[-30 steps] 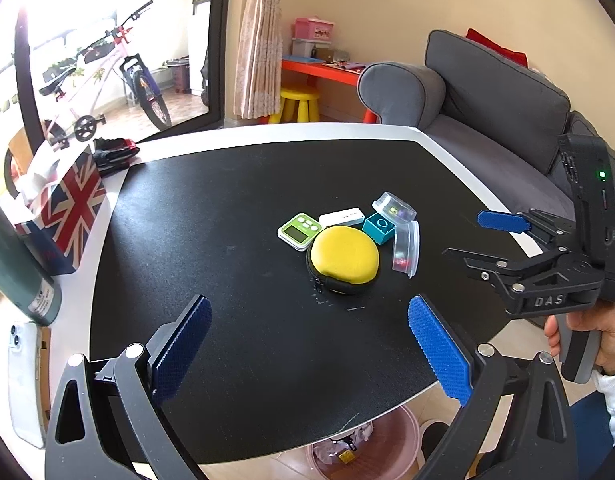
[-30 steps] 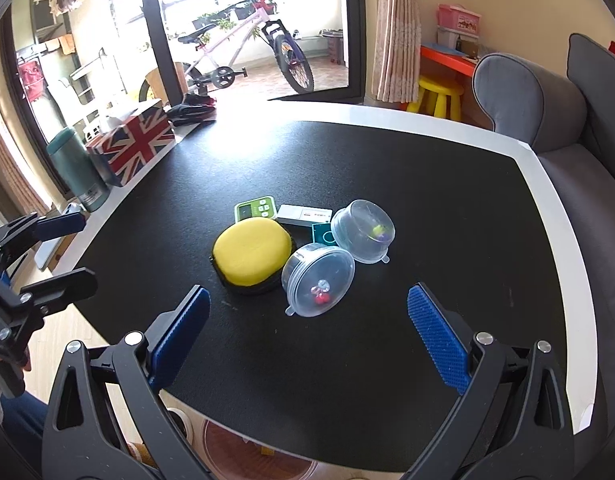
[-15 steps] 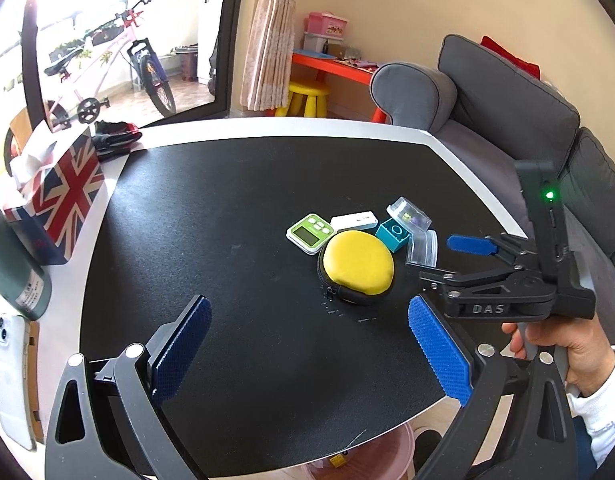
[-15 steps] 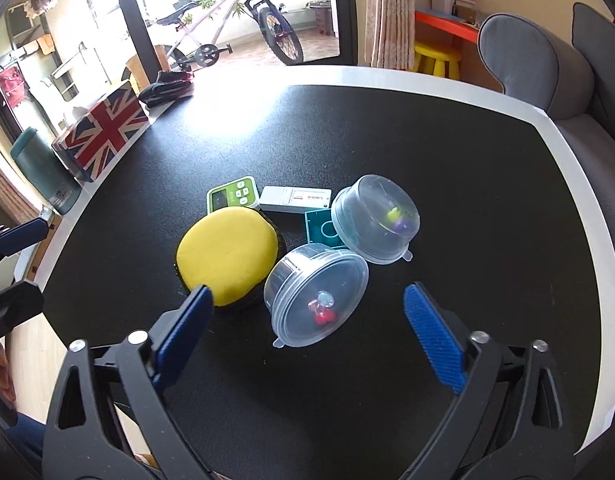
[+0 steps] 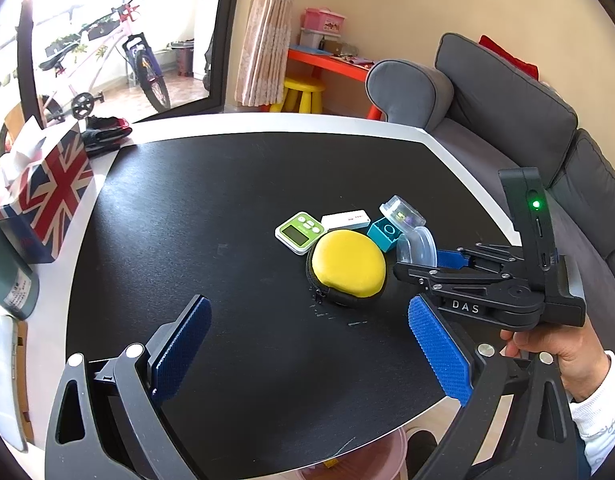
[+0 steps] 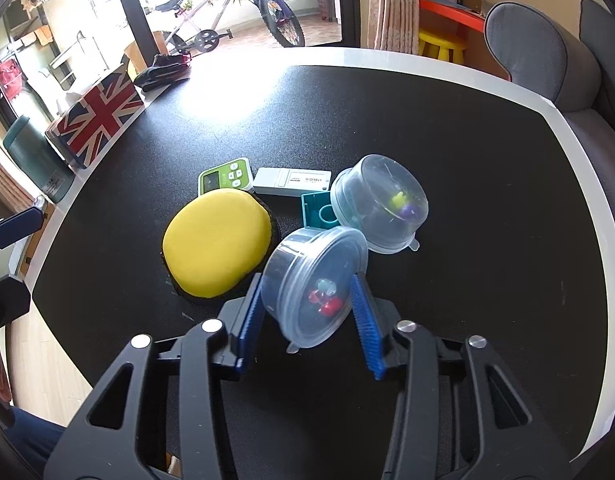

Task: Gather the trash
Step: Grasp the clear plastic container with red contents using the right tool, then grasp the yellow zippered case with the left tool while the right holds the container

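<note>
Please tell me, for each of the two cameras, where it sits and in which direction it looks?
Left wrist: sits on the left claw, open above the near table edge, looking across it toward the sofa; the person's right hand shows.
Right wrist: sits on the right claw, looking down at the clear lidded container it grips.
Both share the yellow case and green timer.

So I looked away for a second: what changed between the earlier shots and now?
The right gripper moved forward and closed its fingers on the near clear container. The left gripper stayed open; the yellow case and the other items stayed put.
</note>
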`<control>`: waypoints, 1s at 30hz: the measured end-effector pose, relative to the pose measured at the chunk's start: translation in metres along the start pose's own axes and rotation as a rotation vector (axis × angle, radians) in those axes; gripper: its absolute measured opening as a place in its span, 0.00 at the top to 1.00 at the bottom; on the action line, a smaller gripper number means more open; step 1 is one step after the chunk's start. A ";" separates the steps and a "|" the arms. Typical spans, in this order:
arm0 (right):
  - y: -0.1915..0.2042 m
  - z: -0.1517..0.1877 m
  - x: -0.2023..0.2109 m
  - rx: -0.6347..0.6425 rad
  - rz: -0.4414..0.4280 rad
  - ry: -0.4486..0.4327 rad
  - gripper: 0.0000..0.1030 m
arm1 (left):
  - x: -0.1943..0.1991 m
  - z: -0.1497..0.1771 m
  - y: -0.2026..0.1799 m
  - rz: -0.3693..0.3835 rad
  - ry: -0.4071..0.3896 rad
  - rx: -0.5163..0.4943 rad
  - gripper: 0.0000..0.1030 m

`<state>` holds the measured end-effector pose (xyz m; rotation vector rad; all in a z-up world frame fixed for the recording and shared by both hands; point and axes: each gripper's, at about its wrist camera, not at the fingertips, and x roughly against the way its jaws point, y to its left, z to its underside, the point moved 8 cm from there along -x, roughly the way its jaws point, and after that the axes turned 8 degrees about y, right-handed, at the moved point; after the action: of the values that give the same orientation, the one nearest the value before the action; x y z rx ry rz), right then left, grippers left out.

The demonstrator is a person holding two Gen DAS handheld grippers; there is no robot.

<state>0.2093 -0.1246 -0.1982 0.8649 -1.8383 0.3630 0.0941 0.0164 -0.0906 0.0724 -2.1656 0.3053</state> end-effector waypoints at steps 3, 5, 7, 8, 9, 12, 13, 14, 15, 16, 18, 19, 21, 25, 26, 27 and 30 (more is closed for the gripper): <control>-0.002 0.000 0.006 0.004 0.005 -0.014 0.70 | -0.003 -0.001 -0.003 0.000 0.001 -0.007 0.08; -0.004 0.000 0.010 0.007 0.013 -0.022 0.74 | -0.005 -0.003 -0.005 -0.002 0.003 -0.011 0.08; -0.006 0.000 0.014 0.006 0.015 -0.024 0.77 | -0.008 -0.004 -0.007 -0.005 0.007 -0.016 0.08; -0.007 0.000 0.016 0.007 0.014 -0.025 0.77 | -0.009 -0.005 -0.008 -0.005 0.009 -0.019 0.08; -0.007 0.001 0.019 0.008 0.013 -0.028 0.77 | -0.010 -0.005 -0.010 -0.003 0.011 -0.021 0.08; -0.010 0.002 0.028 0.011 0.012 -0.035 0.77 | -0.014 -0.009 -0.016 -0.004 0.014 -0.032 0.08; -0.011 0.003 0.031 0.009 0.010 -0.037 0.77 | -0.016 -0.010 -0.018 -0.005 0.016 -0.035 0.08; -0.013 0.005 0.034 0.007 0.007 -0.037 0.77 | -0.017 -0.011 -0.019 -0.006 0.018 -0.037 0.08; -0.014 0.006 0.036 0.004 0.003 -0.038 0.77 | -0.020 -0.012 -0.020 -0.009 0.022 -0.040 0.08; -0.016 0.007 0.040 0.003 0.003 -0.041 0.77 | -0.023 -0.014 -0.022 -0.012 0.026 -0.044 0.08; -0.019 0.009 0.046 -0.002 0.000 -0.046 0.77 | -0.028 -0.016 -0.024 -0.017 0.034 -0.049 0.08; -0.021 0.010 0.049 -0.004 -0.001 -0.048 0.77 | -0.031 -0.017 -0.026 -0.020 0.038 -0.051 0.08; -0.023 0.012 0.054 -0.003 -0.001 -0.051 0.77 | -0.036 -0.019 -0.028 -0.026 0.047 -0.054 0.08; -0.029 0.018 0.061 -0.007 -0.004 -0.050 0.77 | -0.048 -0.023 -0.030 -0.035 0.068 -0.057 0.08; -0.030 0.018 0.063 -0.008 -0.007 -0.050 0.77 | -0.051 -0.023 -0.030 -0.038 0.074 -0.058 0.08; -0.031 0.020 0.064 -0.009 -0.009 -0.052 0.77 | -0.054 -0.024 -0.031 -0.041 0.083 -0.060 0.08; -0.032 0.022 0.067 -0.008 -0.016 -0.051 0.77 | -0.065 -0.025 -0.033 -0.052 0.108 -0.064 0.08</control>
<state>0.2025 -0.1863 -0.1521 0.8897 -1.8780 0.3258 0.1570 -0.0139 -0.1238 0.0745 -2.0611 0.2050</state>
